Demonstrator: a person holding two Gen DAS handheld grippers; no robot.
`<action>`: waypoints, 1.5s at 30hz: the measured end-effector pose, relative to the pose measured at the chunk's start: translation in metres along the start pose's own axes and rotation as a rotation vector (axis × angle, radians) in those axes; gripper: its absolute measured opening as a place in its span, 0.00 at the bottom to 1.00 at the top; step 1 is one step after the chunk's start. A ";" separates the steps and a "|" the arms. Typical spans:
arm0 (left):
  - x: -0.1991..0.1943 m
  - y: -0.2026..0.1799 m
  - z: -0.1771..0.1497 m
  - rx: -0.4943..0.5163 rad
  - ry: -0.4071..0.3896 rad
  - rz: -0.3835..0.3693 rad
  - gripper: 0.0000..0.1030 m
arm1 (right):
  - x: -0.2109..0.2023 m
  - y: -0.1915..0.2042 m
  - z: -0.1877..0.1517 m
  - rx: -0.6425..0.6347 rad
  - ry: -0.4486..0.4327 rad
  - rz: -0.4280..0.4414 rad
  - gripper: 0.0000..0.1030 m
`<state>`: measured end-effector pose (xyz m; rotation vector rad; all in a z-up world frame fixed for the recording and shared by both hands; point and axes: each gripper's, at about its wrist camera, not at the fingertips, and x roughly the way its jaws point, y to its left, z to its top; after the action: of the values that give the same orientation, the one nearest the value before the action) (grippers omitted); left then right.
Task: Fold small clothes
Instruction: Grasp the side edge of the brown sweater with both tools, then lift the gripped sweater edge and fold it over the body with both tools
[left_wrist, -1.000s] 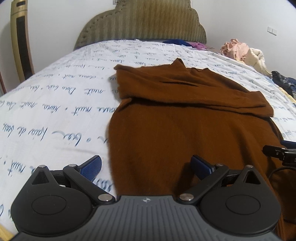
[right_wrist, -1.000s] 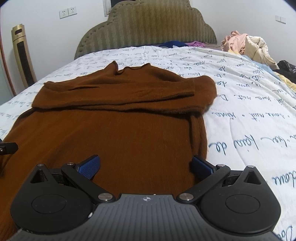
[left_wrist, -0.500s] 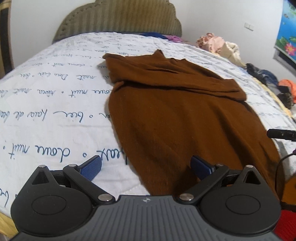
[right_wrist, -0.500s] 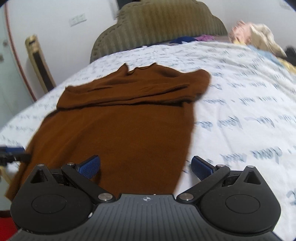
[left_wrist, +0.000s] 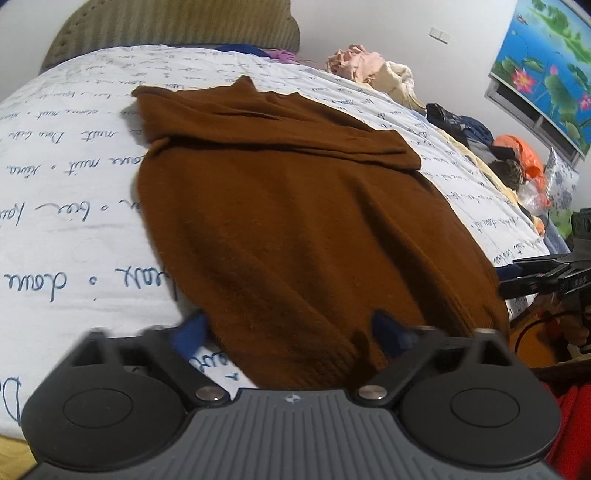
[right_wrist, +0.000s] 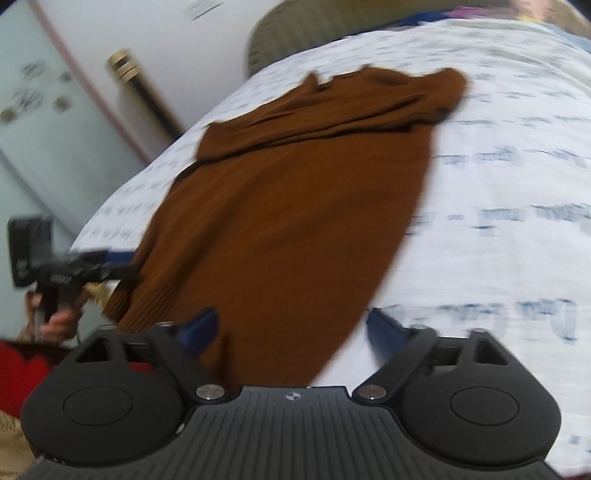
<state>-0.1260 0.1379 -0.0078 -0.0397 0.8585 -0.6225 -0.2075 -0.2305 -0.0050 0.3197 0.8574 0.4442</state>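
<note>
A brown sweater (left_wrist: 295, 206) lies flat on the bed, sleeves folded across its chest, hem toward me. My left gripper (left_wrist: 290, 330) sits at the hem's left corner; its jaws are closing with the hem edge between them, the pads not pressing it. My right gripper (right_wrist: 291, 328) sits at the hem's right corner (right_wrist: 332, 332), jaws likewise closing over the cloth without pinching it. Each gripper shows in the other's view: the right gripper (left_wrist: 535, 280) at the right edge, the left gripper (right_wrist: 92, 273) at the left, held by a hand (right_wrist: 55, 321).
The bed sheet (left_wrist: 66, 229) is white with blue handwriting. An olive headboard (left_wrist: 177, 26) stands at the far end. Heaped clothes (left_wrist: 369, 70) line the bed's right side. Red cloth (left_wrist: 572, 424) lies below the bed's near edge. A gold-and-black column (right_wrist: 147, 96) stands by the wall.
Both grippers drew back to the near edge of the bed and tilted downward. Their jaws have narrowed, and the sweater's hem corners now lie between them.
</note>
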 end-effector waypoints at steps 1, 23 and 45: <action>0.000 -0.001 0.001 0.002 0.003 0.006 0.55 | 0.005 0.007 0.000 -0.021 0.008 -0.001 0.59; 0.033 0.017 0.063 -0.106 -0.060 0.064 0.14 | 0.014 -0.032 0.072 0.128 -0.235 -0.258 0.48; -0.015 0.002 0.022 -0.020 -0.115 -0.016 0.10 | 0.007 0.036 0.004 -0.007 -0.051 -0.096 0.14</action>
<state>-0.1168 0.1425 0.0162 -0.0998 0.7536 -0.6203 -0.2091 -0.1965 0.0090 0.2813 0.8173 0.3488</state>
